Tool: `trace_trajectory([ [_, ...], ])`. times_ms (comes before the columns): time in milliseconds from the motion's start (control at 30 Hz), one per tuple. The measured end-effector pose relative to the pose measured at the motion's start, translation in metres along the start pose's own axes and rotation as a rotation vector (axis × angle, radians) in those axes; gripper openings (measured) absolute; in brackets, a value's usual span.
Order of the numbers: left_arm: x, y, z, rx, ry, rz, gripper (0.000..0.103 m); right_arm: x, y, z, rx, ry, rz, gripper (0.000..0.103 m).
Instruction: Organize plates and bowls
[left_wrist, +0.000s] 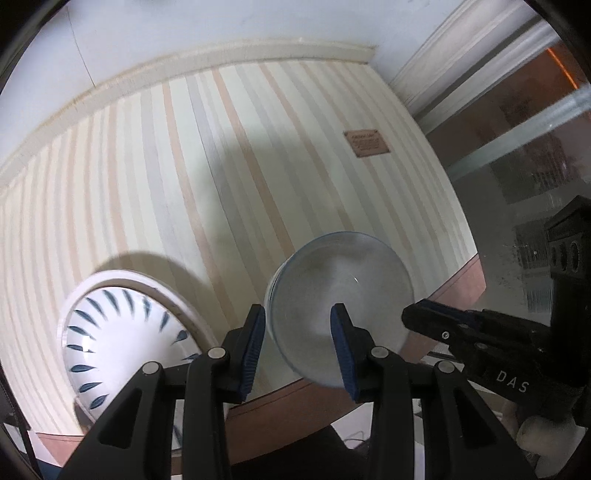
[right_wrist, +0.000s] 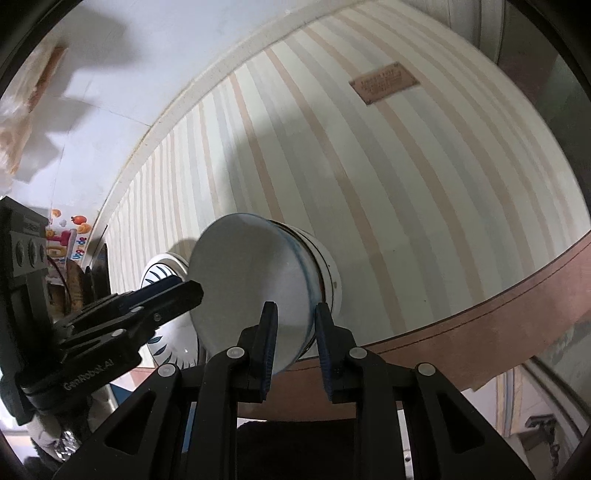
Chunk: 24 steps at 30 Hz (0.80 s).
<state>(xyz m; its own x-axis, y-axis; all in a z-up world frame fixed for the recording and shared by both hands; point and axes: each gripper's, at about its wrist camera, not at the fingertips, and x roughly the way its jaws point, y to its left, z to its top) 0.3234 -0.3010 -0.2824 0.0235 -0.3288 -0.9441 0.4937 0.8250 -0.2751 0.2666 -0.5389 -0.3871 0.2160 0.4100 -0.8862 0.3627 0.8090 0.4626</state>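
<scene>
Two hand-held grippers share one pale bowl (left_wrist: 341, 306) at the near edge of a round tabletop (left_wrist: 458, 275), with the sorting of plates and bowls apparently only partly done. Nearest, the left gripper (left_wrist: 298, 345) has its jaws clenched over the bowl's near rim, one blue pad (left_wrist: 341, 347) inside the bowl and the other outside its wall. The right gripper (right_wrist: 294, 341) grasps the same bowl at its other side, jaws closed across the blue-edged rim, and appears in the left view reaching in from the right. Tilted between them, the bowl looks lifted off the surface, its white foot turned away, though whether any part touches the cloth cannot be told.

Just beside it, toward the left hand, an upturned white bowl with blue leaf strokes (left_wrist: 122, 343) lies over a white plate (left_wrist: 173, 295), the one stack visible. Beyond stretches the striped tablecloth (left_wrist: 229, 166), bare but for a brown label (left_wrist: 365, 143).

By the look of it, the held bowl has yet to be set down, perhaps onto that stack.
</scene>
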Motion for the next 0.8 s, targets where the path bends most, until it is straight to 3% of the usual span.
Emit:
trace_trajectory([
  [167, -0.039, -0.01, -0.02, 0.06, -0.086, 0.068, 0.036, -0.035, 0.024, -0.021, -0.089, -0.097, -0.092, 0.028],
  [233, -0.057, -0.012, -0.031, 0.084, -0.135, 0.087, 0.036, -0.05, 0.031, -0.032, -0.111, -0.143, -0.126, 0.047],
  [267, -0.061, -0.013, -0.035, 0.093, -0.145, 0.093, 0.036, -0.058, 0.034, -0.038, -0.119, -0.168, -0.137, 0.061],
  [367, -0.078, -0.018, -0.047, 0.116, -0.177, 0.096, 0.039, -0.078, 0.043, -0.056, -0.134, -0.228, -0.15, 0.073],
  [467, -0.094, -0.021, -0.059, 0.13, -0.211, 0.087, 0.059, -0.098, 0.047, -0.074, -0.137, -0.273, -0.143, 0.087],
  [500, -0.1, -0.022, -0.062, 0.132, -0.222, 0.084, 0.07, -0.104, 0.049, -0.08, -0.138, -0.288, -0.144, 0.091],
  [533, -0.105, -0.023, -0.066, 0.139, -0.235, 0.081, 0.08, -0.111, 0.051, -0.086, -0.14, -0.305, -0.152, 0.093],
  [633, -0.121, -0.029, -0.077, 0.148, -0.278, 0.082, 0.087, -0.127, 0.059, -0.105, -0.146, -0.335, -0.195, 0.096],
  [800, -0.135, -0.03, -0.091, 0.136, -0.298, 0.055, 0.089, -0.149, 0.068, -0.133, -0.17, -0.382, -0.22, 0.098],
])
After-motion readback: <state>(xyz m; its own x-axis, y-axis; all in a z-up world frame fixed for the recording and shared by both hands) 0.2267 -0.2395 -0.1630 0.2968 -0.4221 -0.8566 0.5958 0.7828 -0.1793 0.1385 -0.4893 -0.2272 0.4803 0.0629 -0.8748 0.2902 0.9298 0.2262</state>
